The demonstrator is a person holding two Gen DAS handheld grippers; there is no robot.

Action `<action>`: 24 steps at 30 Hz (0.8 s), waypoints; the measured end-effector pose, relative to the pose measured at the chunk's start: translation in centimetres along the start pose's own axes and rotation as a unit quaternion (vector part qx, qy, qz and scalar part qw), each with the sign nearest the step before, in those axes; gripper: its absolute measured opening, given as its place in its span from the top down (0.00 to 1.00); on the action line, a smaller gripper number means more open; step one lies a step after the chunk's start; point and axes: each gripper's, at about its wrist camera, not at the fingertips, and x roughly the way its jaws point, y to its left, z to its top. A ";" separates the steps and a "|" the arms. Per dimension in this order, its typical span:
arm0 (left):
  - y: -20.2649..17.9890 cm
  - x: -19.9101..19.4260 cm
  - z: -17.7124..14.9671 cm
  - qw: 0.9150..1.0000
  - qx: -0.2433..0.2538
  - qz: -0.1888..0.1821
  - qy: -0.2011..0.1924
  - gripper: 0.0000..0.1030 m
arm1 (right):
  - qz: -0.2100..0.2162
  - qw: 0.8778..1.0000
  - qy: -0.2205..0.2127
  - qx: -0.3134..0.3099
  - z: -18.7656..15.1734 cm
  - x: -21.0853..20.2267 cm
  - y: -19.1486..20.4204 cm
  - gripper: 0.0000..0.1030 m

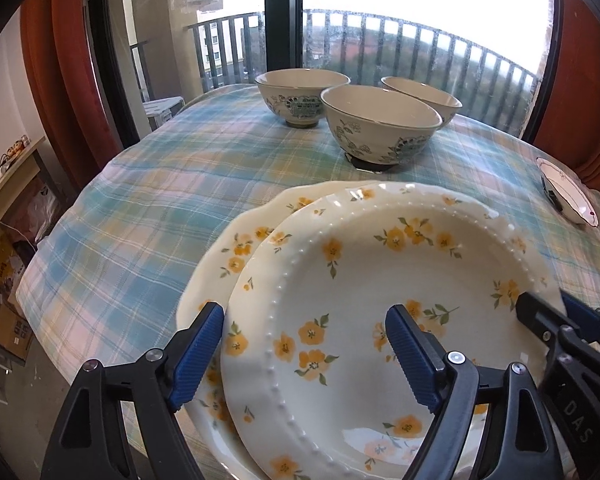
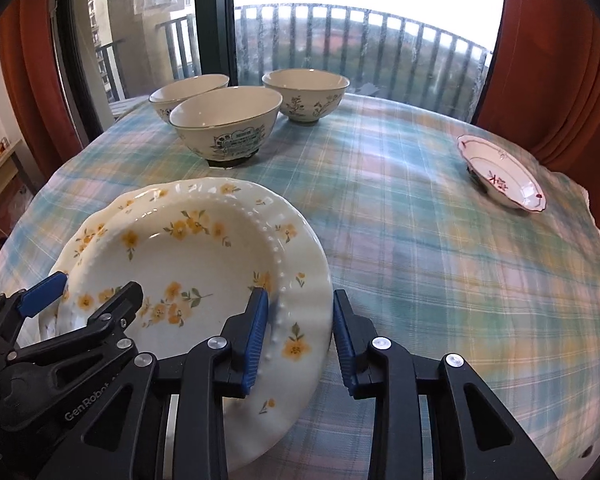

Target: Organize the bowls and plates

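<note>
Left gripper: jaws released and wide, straddling the near-left rim of the top plate, blue pads clear of it. Lower finger bodies cut off by the frame edge. Top plate sits on a second plate, of which only a left crescent shows; whether more plates lie beneath can't be told. Near edge of the stack is hidden behind the fingers. Right gripper pokes in at the right edge, at the top plate's far-right rim; only its tips show. Three bowls stand upright at the far side of the plaid cloth, the rear-right one half hidden behind the front one. One small dish at the right, well apart, partly squashed by lens distortion.

Right view: right gripper has its two pads either side of the top plate's right rim; pad contact is unclear, so grip can't be confirmed. Left gripper enters bottom-left, one finger over the plate's inside, one outside the rim. Lower plate only peeks out at the far left. Same three bowls, the left rear one partly blocked. Red-trimmed dish sits alone at right. Window rail and orange curtains behind.
</note>
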 end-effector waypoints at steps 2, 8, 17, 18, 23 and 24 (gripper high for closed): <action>0.3 0.0 0.2 1.000 0.000 0.001 -0.002 0.16 | 0.003 1.000 0.007 0.002 0.1 0.4 0.3 0.65; 0.9 -0.1 0.6 1.000 0.006 0.003 -0.009 0.15 | 0.004 1.000 0.021 0.007 0.1 1.2 1.2 0.63; 1.1 -0.7 0.7 1.000 0.009 0.017 -0.022 0.15 | -0.001 1.000 0.020 -0.002 0.1 1.6 2.1 0.58; 1.1 -0.8 0.7 1.000 0.010 0.018 -0.024 0.15 | 0.003 1.000 0.020 0.000 0.1 1.6 2.0 0.58; 0.9 -1.3 0.7 0.999 0.011 0.017 -0.031 0.15 | 0.013 1.000 0.007 0.001 0.2 0.9 1.4 0.54; 0.8 -1.4 0.7 0.999 0.012 0.017 -0.033 0.15 | 0.009 1.000 -0.002 0.000 0.3 0.5 1.3 0.50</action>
